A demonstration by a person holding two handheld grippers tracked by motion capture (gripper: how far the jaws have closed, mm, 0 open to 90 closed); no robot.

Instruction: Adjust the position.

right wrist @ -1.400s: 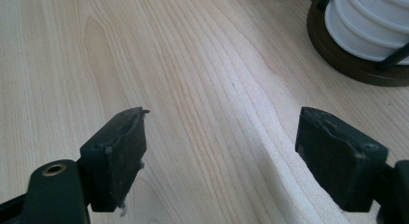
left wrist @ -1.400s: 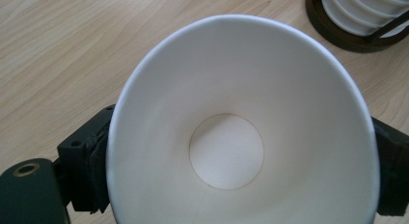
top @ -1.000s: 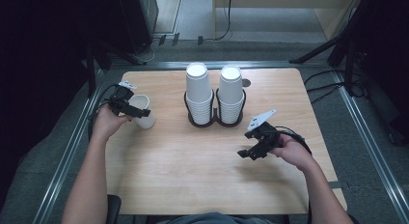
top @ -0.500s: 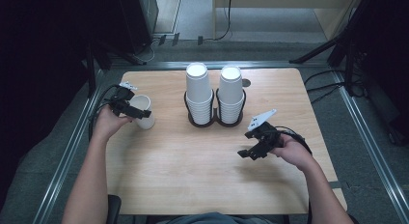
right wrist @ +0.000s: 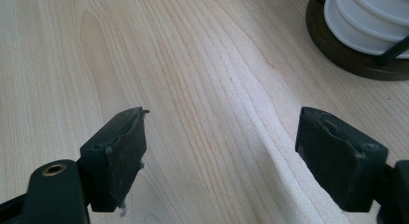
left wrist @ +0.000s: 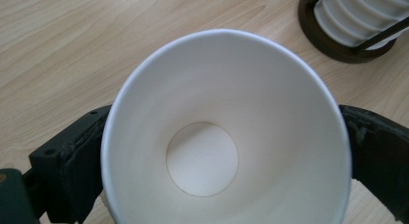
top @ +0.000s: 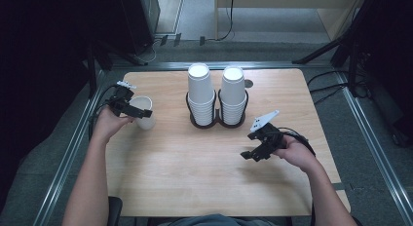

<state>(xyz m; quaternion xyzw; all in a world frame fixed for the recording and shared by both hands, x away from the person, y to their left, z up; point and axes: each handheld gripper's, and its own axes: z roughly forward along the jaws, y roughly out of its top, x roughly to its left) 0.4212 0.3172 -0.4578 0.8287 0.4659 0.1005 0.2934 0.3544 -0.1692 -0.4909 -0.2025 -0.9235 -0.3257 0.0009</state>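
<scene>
Release looks like the step in hand: the left gripper [top: 130,107] has just been opening its jaws, which now flank the single white paper cup [top: 143,113] standing upright at about nine o'clock on the light wooden table [top: 185,172]; whether the pads have left its wall I cannot tell. The right gripper [right wrist: 222,156] hovers wide open and empty near four o'clock. Two stacks of white paper cups [top: 216,92] sit in a black wire holder [top: 214,122] at twelve. Next, the left hand should back off without tipping the cup.
</scene>
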